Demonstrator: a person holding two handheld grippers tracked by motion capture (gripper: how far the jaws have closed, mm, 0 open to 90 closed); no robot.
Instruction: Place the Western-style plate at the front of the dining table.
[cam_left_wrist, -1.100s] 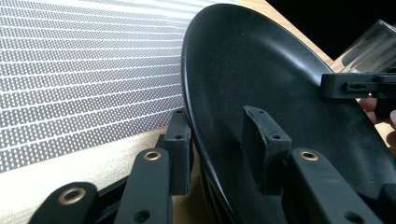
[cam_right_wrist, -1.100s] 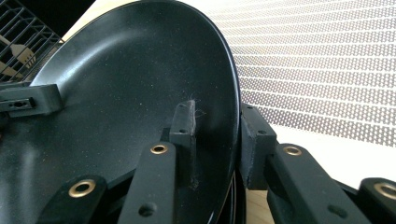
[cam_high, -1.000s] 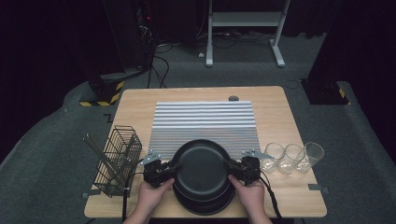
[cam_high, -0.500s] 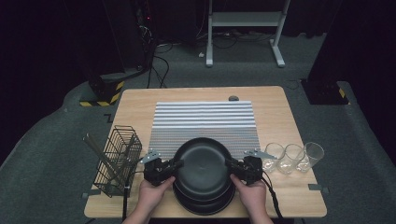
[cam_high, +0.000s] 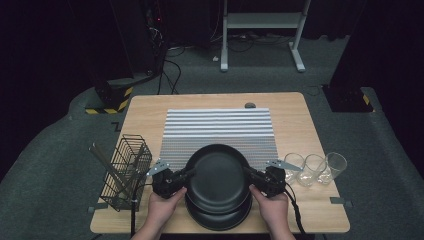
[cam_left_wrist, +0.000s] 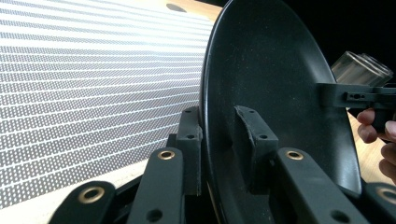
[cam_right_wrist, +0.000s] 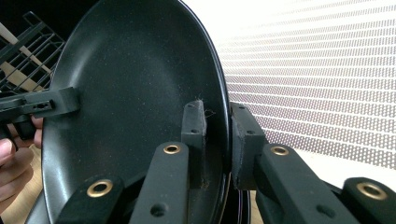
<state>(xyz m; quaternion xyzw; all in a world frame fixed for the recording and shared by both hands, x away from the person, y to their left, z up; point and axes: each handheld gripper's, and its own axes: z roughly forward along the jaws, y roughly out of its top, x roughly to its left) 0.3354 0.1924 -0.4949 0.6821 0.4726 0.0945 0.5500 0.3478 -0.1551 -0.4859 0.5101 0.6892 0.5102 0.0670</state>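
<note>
Both hand-held grippers (cam_high: 187, 173) (cam_high: 249, 173) closing, top black plate (cam_high: 218, 176) between jaws

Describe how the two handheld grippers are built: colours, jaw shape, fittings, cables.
Both the left gripper and the right gripper are matt black, each with two blocky jaws on slotted arms fitted with brass-coloured rivets. Each carries a grey three-cornered plate on top. A black cable trails from the right one. No sleeves show.

The upper plate (cam_high: 218, 175) covers most of the lower plate (cam_high: 220, 220), leaving a near crescent visible. The forearms are cut off by the high view's bottom edge. The glasses (cam_left_wrist: 362, 69) are blurred in the left gripper view and half hidden behind the plate. The basket's (cam_high: 125, 172) contents are too small to identify.
</note>
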